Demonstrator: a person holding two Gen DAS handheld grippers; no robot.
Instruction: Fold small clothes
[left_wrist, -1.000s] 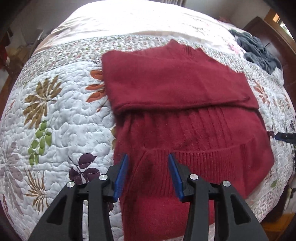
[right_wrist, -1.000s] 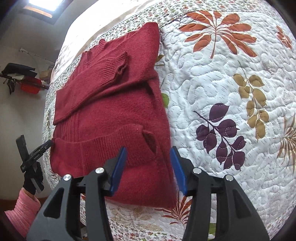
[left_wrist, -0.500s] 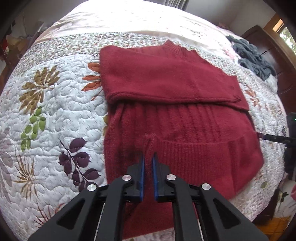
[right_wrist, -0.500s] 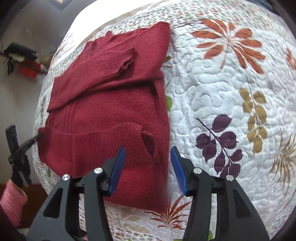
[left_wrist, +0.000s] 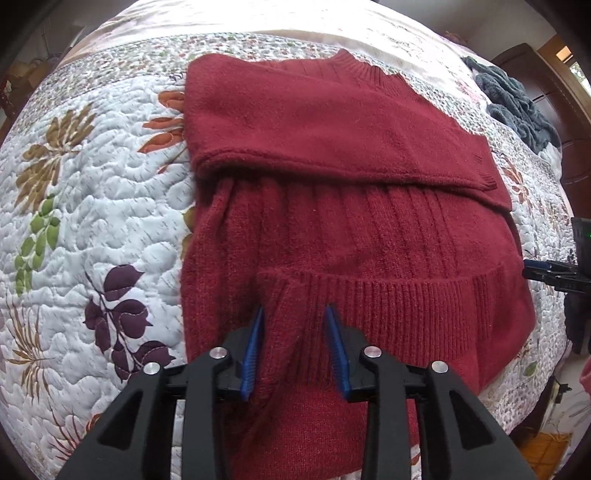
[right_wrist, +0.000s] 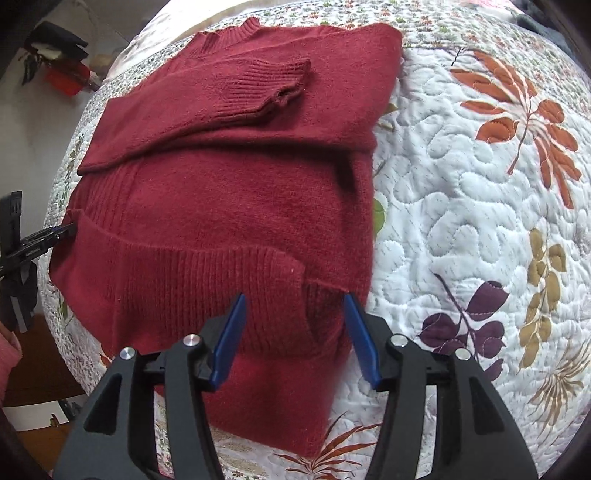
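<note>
Sweater (left_wrist: 354, 229): I see a dark red knit lying flat on the bed, partly folded; its sleeves are laid across the chest and the ribbed hem is turned up over the lower body.
Collar (left_wrist: 364, 68): it points to the far side of the bed, away from both my cameras.
Cuff (right_wrist: 266, 88): one ribbed sleeve end rests on top of the chest in my right view.
Hem (left_wrist: 399, 295): the ribbed band runs across the sweater just ahead of both tools; its near corner is lifted into a small peak.
Left hand-held gripper (left_wrist: 295, 343): I have it open, blue pads apart, straddling the raised hem corner at the sweater's left edge. Whether the pads touch the knit, I cannot tell.
Right hand-held gripper (right_wrist: 297, 338): also open, jaws wide, over the hem corner at the sweater's right edge, with the cloth between the pads but not pinched.
Bed (right_wrist: 480, 221): a white quilt with stitched swirls and printed leaves in orange, purple, green and tan carries the sweater.
Grey cloth (left_wrist: 513, 107): a crumpled heap sits on the far right of the bed in my left view, well apart from the sweater.
Sleeve (right_wrist: 9, 354): a bit of pink shows at the left rim of my right view.
</note>
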